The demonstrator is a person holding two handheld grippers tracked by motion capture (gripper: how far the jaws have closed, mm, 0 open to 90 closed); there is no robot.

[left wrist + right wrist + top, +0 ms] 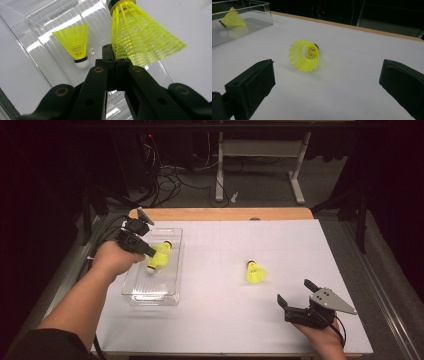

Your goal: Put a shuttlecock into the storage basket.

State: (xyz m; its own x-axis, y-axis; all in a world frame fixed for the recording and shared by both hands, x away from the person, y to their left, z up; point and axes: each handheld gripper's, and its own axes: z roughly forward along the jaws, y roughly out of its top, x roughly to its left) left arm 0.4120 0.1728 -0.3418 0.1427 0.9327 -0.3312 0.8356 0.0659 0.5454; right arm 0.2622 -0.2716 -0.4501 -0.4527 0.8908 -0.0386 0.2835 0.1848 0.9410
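Over the clear tray (pixel 150 296), the left gripper (pixel 116 61) has its jaws clamped on the skirt edge of a yellow shuttlecock (pixel 140 35). Better to lower it beside the second shuttlecock (pixel 75 43) before releasing. The right gripper (pixel 327 82), jaws apart, faces the third shuttlecock (pixel 305 55) on the table (pixel 225 320).

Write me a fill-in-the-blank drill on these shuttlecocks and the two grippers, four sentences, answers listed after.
1. The left gripper is shut on the skirt edge of a ____ shuttlecock.
2. Below it, a second shuttlecock lies inside the clear ____.
3. A third shuttlecock lies on the white ____, ahead of the right gripper.
4. The right gripper's jaws stand ____, with nothing between them.

Missing words: yellow; tray; table; open
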